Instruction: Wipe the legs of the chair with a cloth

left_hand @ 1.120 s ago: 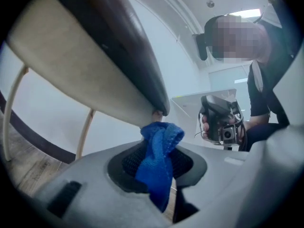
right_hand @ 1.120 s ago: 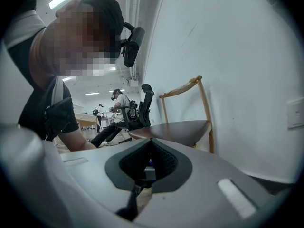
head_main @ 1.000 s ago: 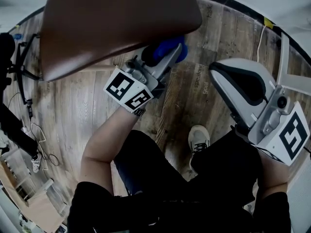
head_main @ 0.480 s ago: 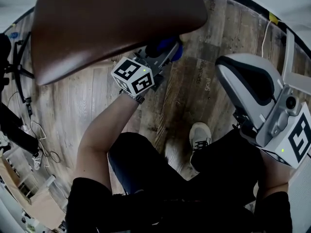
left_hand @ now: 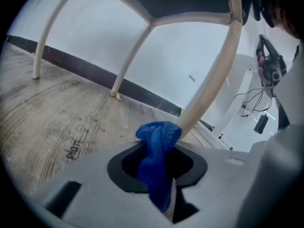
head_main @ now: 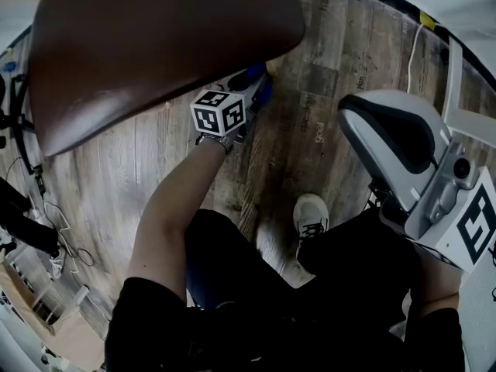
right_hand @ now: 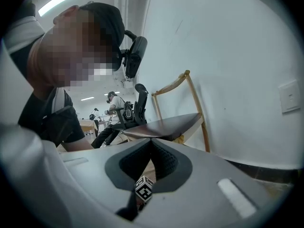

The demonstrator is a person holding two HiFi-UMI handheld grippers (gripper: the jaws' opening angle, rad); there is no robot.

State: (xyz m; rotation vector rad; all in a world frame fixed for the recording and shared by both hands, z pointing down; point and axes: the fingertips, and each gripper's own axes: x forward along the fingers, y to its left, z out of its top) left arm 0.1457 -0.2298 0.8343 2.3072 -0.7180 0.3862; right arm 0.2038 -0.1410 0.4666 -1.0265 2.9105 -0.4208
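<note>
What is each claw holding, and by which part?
Left claw pinches the cloth along a bunched fold, with a wad poking out ahead. Right claw is shut and empty.

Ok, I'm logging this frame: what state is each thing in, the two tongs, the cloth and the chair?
left tongs: shut on the blue cloth.
right tongs: shut, empty, held apart from the chair.
blue cloth: bunched, up against the near chair leg.
chair: upright, feet on the wooden floor.
</note>
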